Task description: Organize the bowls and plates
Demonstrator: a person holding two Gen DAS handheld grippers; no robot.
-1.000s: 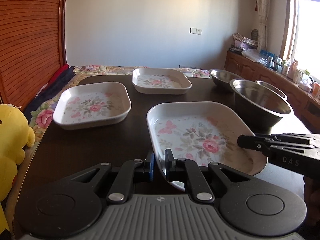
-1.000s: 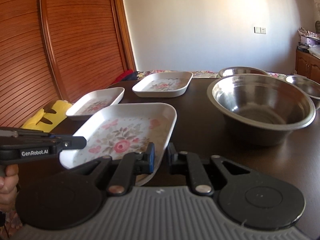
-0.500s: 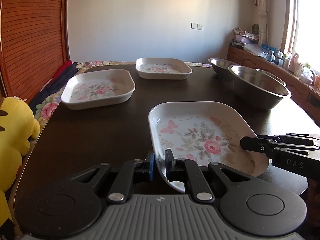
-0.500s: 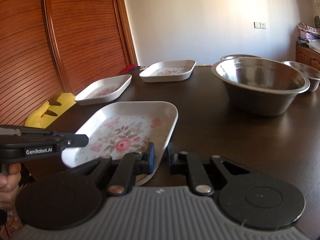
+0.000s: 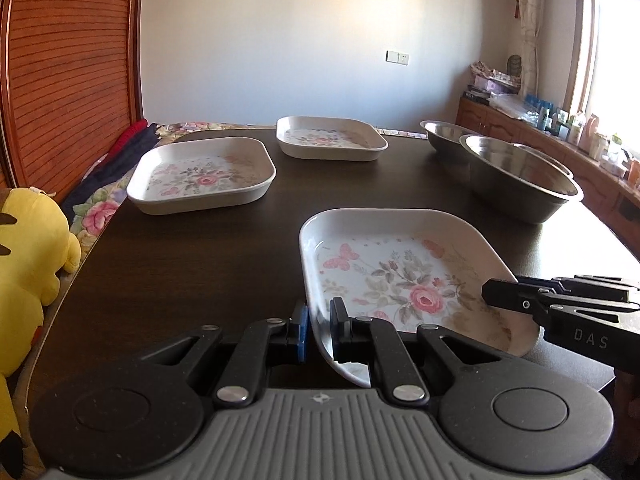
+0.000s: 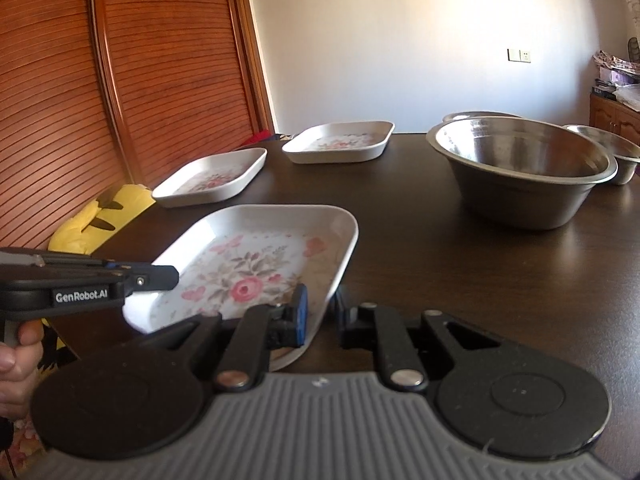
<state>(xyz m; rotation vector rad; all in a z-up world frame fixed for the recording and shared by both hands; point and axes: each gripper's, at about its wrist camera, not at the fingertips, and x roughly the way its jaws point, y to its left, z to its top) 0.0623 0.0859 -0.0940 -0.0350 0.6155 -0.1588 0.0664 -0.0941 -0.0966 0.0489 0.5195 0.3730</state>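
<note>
**While gripped from both sides: white rounded-square plate printed with pink roses, low at the near edge of the dark brown wooden surface**

Pinched at its 7 o'clock corner by the left claw, with the pads pressed tight on the rim wall. Pinched as well at its 5 o'clock corner by the right claw, blue pad inside the rim and black pad outside. Cannot tell whether resting on the surface or just clear of it.

Beyond it, at 11 o'clock in the left wrist view: second white rose-printed plate, flat on the surface. At 12 o'clock, near the far edge: third white rose-printed plate. At 2 o'clock: large stainless steel bowl, with a smaller steel bowl just behind it. Just beside the large bowl's right rim, partly hidden: third steel bowl.

Off the surface at 9 o'clock: yellow plush toy. At 8 o'clock in the right wrist view: left hand, wrapped round the left claw's handle.
</note>
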